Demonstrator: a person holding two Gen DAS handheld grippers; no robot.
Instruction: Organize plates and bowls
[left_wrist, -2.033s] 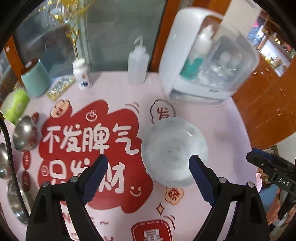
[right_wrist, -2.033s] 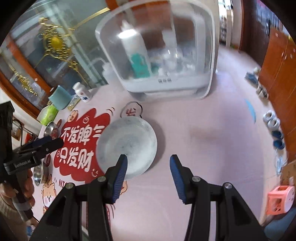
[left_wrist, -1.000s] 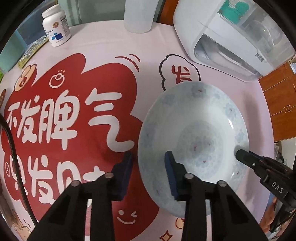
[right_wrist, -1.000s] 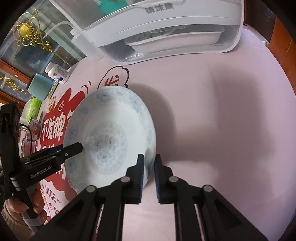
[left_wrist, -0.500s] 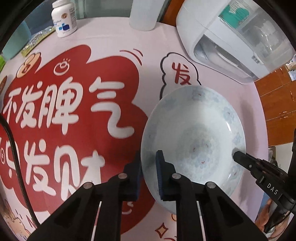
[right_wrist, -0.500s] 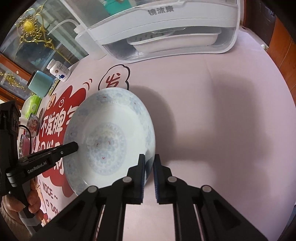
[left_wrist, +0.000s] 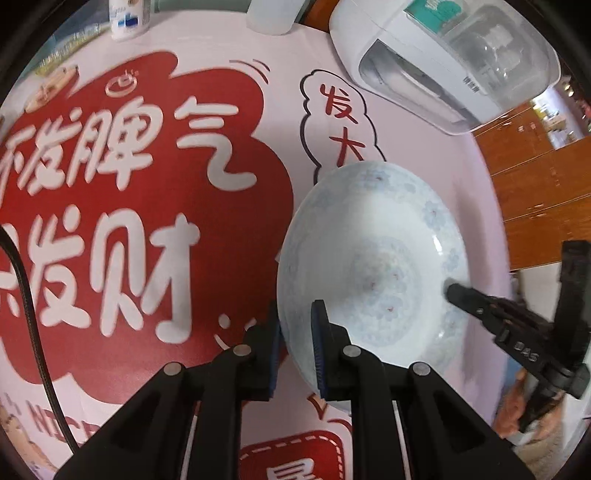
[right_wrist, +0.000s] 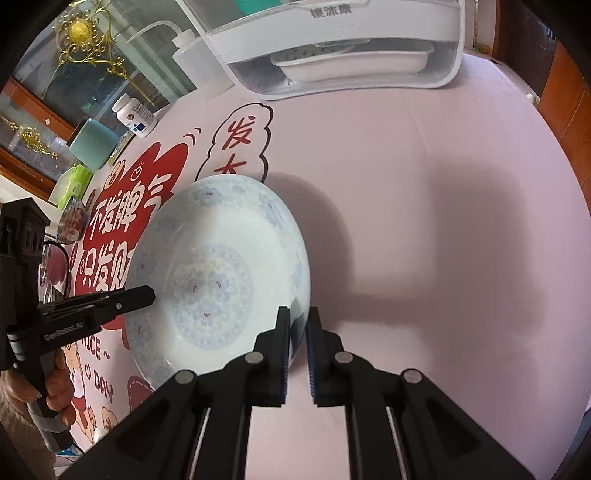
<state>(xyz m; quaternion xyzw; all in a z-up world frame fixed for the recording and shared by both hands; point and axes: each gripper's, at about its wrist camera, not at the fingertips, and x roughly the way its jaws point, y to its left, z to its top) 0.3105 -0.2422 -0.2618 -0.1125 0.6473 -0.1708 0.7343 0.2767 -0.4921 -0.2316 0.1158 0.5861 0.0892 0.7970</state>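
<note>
A white deep plate (left_wrist: 373, 266) with a pale blue pattern lies over the red-and-pink printed table mat (left_wrist: 147, 206). My left gripper (left_wrist: 297, 345) is shut on the plate's near-left rim, one pad inside and one outside. My right gripper (right_wrist: 297, 332) is shut on the opposite rim of the plate (right_wrist: 218, 273). Each gripper shows in the other's view: the right gripper (left_wrist: 480, 306) at the plate's right edge, and the left gripper (right_wrist: 99, 302), held by a hand, at its left edge.
A white dish cabinet with a clear lid (right_wrist: 332, 48) stands at the table's far side, also in the left wrist view (left_wrist: 443, 62). A pill bottle (right_wrist: 135, 114), teal cup (right_wrist: 92, 144), green pack (right_wrist: 74, 184) and steel bowls (right_wrist: 70, 218) line the left. Bare pink table (right_wrist: 443, 221) lies to the right.
The left jaws closed onto the plate's rim. The plate, gripped on both sides, drew away from the cabinet, uncovering more of the speech-bubble print.
</note>
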